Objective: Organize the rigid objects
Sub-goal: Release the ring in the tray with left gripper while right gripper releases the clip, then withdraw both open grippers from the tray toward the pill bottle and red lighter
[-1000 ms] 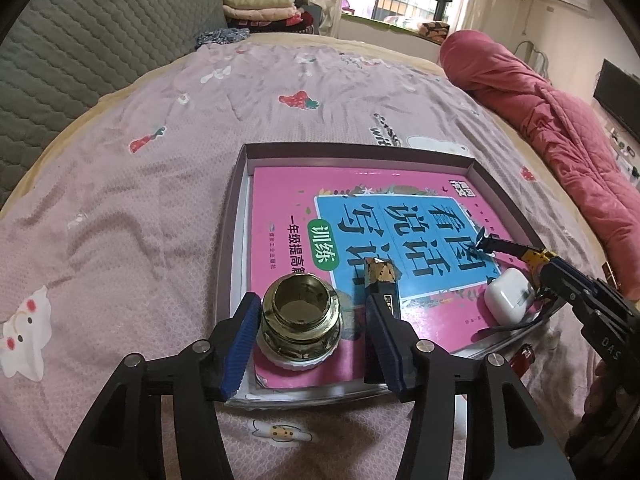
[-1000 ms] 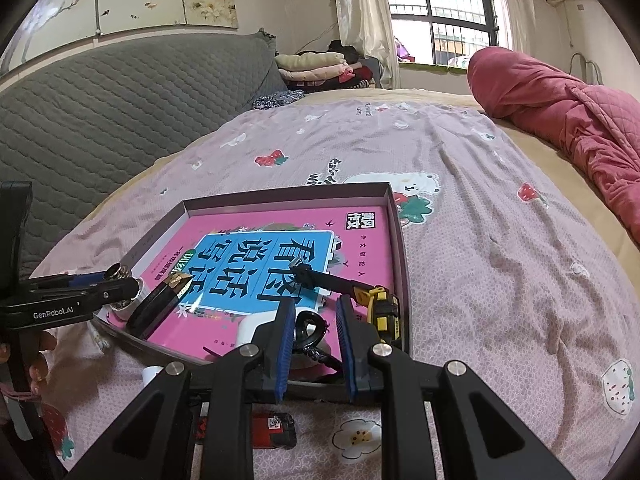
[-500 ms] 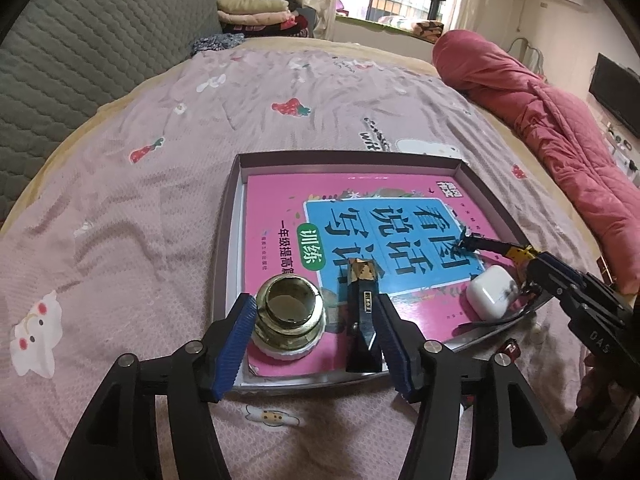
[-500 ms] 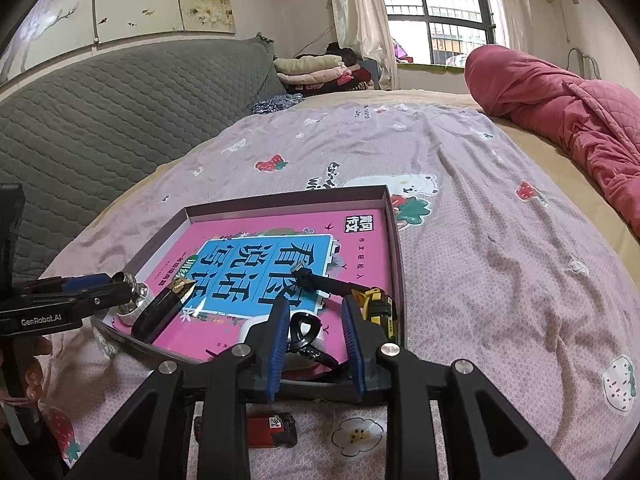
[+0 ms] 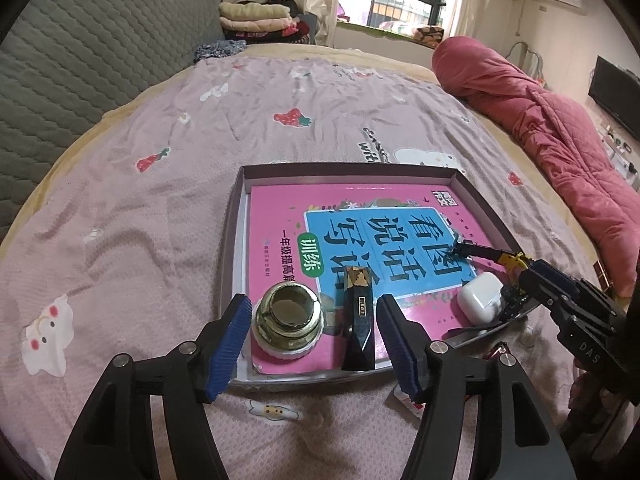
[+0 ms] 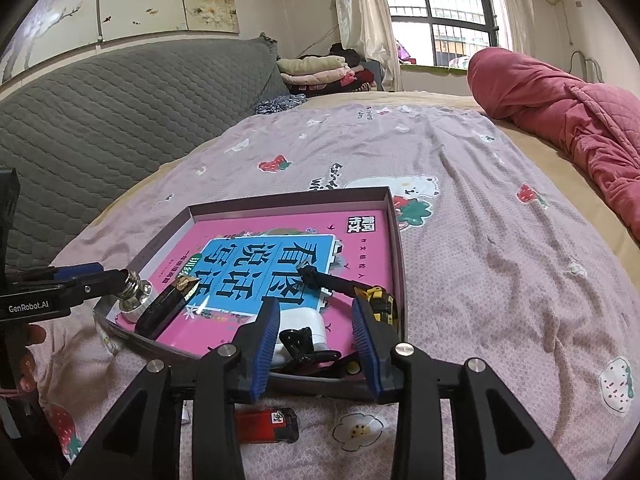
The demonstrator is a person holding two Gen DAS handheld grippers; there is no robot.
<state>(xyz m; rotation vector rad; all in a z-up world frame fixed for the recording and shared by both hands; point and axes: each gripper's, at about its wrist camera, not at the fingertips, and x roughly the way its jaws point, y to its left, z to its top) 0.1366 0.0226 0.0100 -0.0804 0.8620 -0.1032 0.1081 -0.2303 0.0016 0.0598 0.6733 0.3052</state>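
A shallow tray [image 5: 236, 240] on the bed holds a pink book [image 5: 280, 216]. On the book's near end stand a brass-coloured round jar [image 5: 287, 320] and a black bar-shaped piece [image 5: 359, 316]. Both lie between the blue pads of my left gripper [image 5: 314, 344], whose jaws are opening and touch neither. A white earbud case [image 6: 310, 326], a yellow toy excavator [image 6: 374, 296] and a small black clip-like piece [image 6: 302, 346] sit at the tray's other near corner. My right gripper [image 6: 316, 344] is opening around the black piece, pads clear of it.
A red lighter [image 6: 266, 424] lies on the pink sheet just outside the tray, under my right gripper. A rolled red quilt [image 6: 560, 108] lies along the right side. The grey padded headboard [image 6: 120, 100] stands at the left. Folded clothes [image 6: 320, 72] are stacked beyond the bed.
Both grippers' jaws have widened. The right pads have come away from the small black piece. The left gripper has drawn back a little from the brass jar.
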